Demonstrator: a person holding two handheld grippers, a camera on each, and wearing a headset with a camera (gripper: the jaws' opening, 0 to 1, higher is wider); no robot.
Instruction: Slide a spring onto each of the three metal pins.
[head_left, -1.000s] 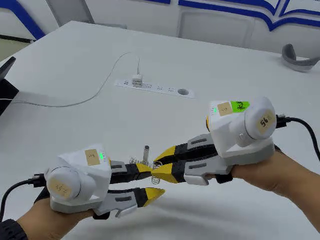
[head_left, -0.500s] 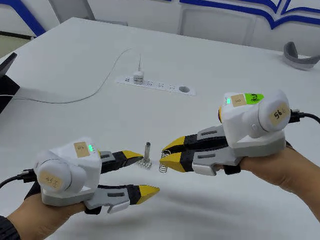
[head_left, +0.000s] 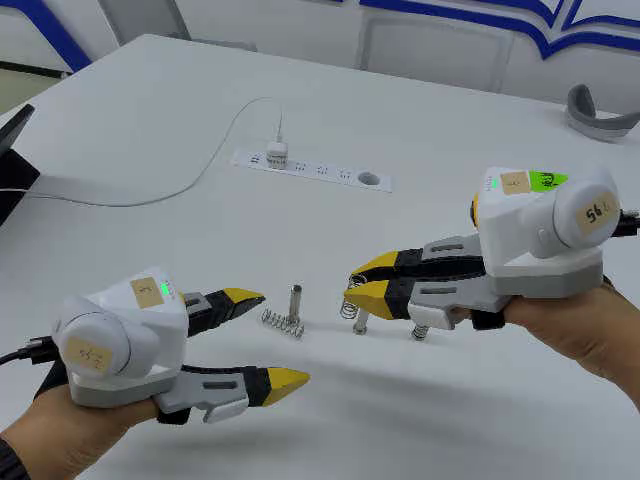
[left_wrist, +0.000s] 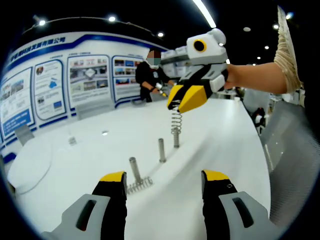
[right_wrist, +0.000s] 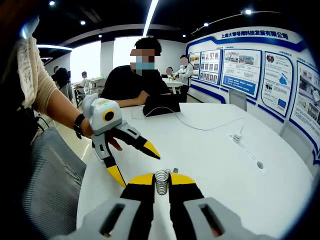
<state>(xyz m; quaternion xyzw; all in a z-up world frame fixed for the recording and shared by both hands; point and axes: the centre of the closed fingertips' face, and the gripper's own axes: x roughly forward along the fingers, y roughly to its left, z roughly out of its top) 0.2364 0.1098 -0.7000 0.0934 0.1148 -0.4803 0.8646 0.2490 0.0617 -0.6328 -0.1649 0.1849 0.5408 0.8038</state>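
Observation:
Three short metal pins stand on the white table: a bare one (head_left: 294, 299) (left_wrist: 134, 169), a middle one (head_left: 360, 323) (left_wrist: 161, 149) and a far one (head_left: 420, 331) half hidden under the right gripper. My right gripper (head_left: 352, 281) (left_wrist: 186, 98) (right_wrist: 161, 178) is shut on a spring (head_left: 349, 308) (left_wrist: 176, 121) (right_wrist: 161, 182) that hangs down to a pin top. A second spring (head_left: 282, 321) (left_wrist: 138, 185) lies flat at the bare pin's foot. My left gripper (head_left: 268, 338) (left_wrist: 162, 178) (right_wrist: 137, 169) is open and holds nothing, just short of that spring.
A white power strip (head_left: 310, 170) with a plugged-in charger and cable lies further back on the table. A dark object (head_left: 12, 165) sits at the left edge. People sit at a far table in the right gripper view.
My right gripper has carried its spring to the right, away from the bare pin. The left gripper has drawn back to the left, leaving the lying spring in the open.

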